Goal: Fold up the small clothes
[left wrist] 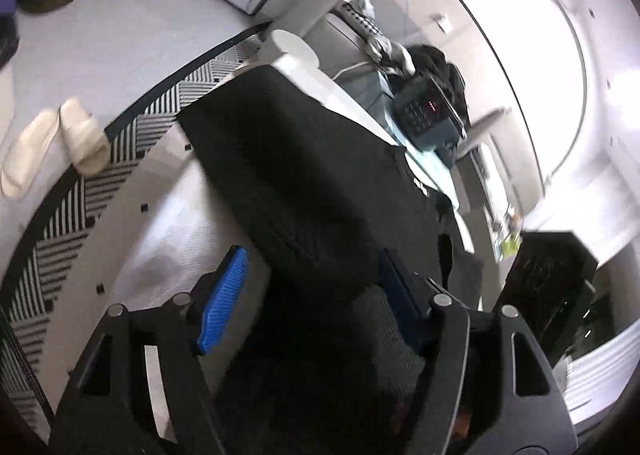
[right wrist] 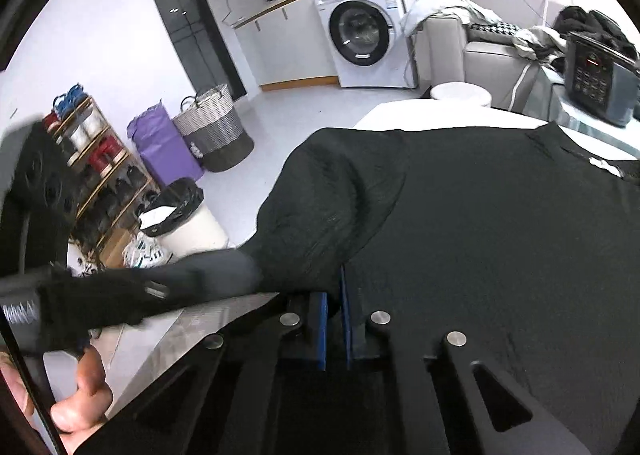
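**Black garment pinched at one edge on white counter**

While the right tool (right wrist: 335, 319) stands clenched, its blue pads pressed together on a raised fold of the black garment (right wrist: 480, 223), the cloth lies spread across the white counter (right wrist: 384, 111) in front of it. A bulge of fabric rises just left of the pinch, and a sleeve trails off the counter's near left edge. In the right wrist view a person's hand (right wrist: 80, 395) shows at the lower left, wrapped around the left tool's handle.

From the left wrist view, the left tool (left wrist: 316, 295) is released: its blue pads (left wrist: 224, 295) stand wide apart, with the garment (left wrist: 304, 175) running between them and no pad seen pressing on it. There the garment appears as a long folded strip lying along the counter (left wrist: 160, 239), whose bare white top shows to the strip's left.

Beyond the counter stand a dark pressure cooker (right wrist: 596, 79) with a lit display, a pale sofa (right wrist: 492, 59) heaped with clothes, a washing machine (right wrist: 364, 39), a woven laundry basket (right wrist: 212, 127), a purple bag (right wrist: 160, 147) and a shoe rack (right wrist: 96, 159). A pair of cream slippers (left wrist: 52, 143) sits on the floor beside a black-and-white striped rug (left wrist: 72, 223).
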### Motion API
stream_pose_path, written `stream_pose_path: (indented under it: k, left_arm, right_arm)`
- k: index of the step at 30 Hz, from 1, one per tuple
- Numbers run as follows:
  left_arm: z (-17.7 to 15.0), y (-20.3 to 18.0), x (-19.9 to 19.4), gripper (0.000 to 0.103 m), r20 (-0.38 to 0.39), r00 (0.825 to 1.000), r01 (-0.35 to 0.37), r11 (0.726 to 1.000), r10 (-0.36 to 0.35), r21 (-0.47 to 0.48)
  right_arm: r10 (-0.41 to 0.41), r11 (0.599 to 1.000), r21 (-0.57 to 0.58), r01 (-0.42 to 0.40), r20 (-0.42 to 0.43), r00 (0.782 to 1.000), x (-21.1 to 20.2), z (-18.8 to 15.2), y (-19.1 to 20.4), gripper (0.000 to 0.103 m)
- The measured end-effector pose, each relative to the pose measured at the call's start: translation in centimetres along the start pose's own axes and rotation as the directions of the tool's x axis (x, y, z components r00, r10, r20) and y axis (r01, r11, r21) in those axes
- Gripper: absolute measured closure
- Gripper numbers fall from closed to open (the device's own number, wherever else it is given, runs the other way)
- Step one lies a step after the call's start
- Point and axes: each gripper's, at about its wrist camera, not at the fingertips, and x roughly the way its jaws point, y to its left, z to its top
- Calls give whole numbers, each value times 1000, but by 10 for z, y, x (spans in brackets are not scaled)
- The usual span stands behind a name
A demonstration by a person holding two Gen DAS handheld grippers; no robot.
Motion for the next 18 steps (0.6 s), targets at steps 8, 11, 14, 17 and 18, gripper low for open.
stream_pose_path:
  k: [8,11,14,17,18]
  left_arm:
    - [10,45,37,39,-69,991,99,977,-114,-190]
    - [19,48,47,40,-51,990,120,971,-133,-207]
    - [29,53,54,48,-19,993,112,966,-120,-233]
    - [43,51,60,82,4,998,67,973,-67,-222]
    - [47,47,60,92,16,998,59,978,-57,-199]
  right_arm:
    - [1,1000,6,-1,5,1000,-3,4,1,97]
    - [-1,1000,3,1,-1,1000,-5,1,-2,97]
    - [-2,1000,0,2,-15,1000,-2,-2,-2,97]
    - [-10,1000,11,11,-39,999,4,-6,-5,97]
    - [-13,1000,14,14,-46,999,6,-7,-6,97]
